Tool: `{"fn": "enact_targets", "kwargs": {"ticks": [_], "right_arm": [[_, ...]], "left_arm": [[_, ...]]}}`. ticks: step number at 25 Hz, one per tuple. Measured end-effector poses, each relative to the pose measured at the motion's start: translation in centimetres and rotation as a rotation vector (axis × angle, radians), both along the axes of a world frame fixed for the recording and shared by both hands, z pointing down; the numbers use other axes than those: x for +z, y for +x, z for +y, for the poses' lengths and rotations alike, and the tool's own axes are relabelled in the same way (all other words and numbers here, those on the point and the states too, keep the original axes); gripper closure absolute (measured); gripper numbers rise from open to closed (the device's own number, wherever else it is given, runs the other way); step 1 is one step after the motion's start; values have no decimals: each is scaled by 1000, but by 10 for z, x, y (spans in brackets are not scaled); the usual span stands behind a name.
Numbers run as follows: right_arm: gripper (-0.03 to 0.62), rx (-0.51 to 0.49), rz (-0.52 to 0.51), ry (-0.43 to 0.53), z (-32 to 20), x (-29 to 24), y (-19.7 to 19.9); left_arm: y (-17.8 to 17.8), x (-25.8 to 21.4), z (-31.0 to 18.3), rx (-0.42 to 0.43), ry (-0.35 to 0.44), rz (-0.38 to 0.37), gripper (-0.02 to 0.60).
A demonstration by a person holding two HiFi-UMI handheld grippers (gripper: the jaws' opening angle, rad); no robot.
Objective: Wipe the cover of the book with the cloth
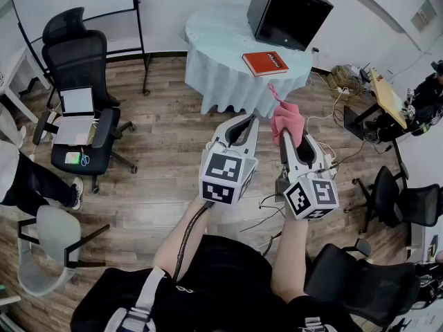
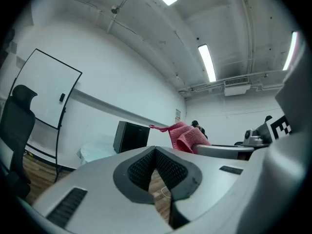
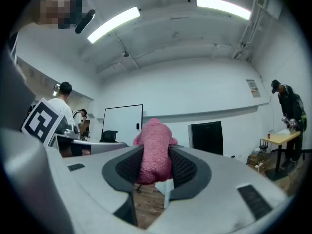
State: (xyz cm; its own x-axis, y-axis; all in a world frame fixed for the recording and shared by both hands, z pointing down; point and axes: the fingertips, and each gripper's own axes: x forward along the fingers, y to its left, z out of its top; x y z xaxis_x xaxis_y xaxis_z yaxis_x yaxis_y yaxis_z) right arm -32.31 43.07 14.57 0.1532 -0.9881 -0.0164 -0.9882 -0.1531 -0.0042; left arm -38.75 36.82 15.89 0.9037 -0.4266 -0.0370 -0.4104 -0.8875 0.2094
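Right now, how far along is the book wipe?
Done: the pink cloth is off any surface, clamped in the right gripper. In hand: both grippers are over the floor, short of the table; the left gripper is shut on nothing. Left: all the wiping. The red book lies on the table, and the cloth has not yet touched its cover.

The print on the book (image 1: 266,63) was too small to read from the head view. The cloth's (image 1: 286,120) lower end was buried between the jaws of the right claw (image 1: 286,138), so I couldn't tell how much of it was pinched. The black box (image 1: 288,12) hid the bench's (image 1: 214,54) far rim. A person (image 1: 28,185) at the left was cut off by the edge. So was a second person (image 1: 426,92) at the right.
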Motion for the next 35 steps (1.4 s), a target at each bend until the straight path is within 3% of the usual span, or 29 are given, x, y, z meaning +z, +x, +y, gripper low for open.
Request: {"fn": "enact_targets", "kwargs": {"ticks": [17, 23, 35], "right_arm": [[439, -6, -20, -35, -21, 17, 2], [439, 63, -52, -35, -11, 21, 35], [439, 29, -34, 26, -74, 5, 102]], "left_arm": [[0, 14, -27, -23, -45, 3, 569], [21, 20, -24, 19, -51, -12, 569], [75, 8, -92, -31, -7, -5, 569]]}}
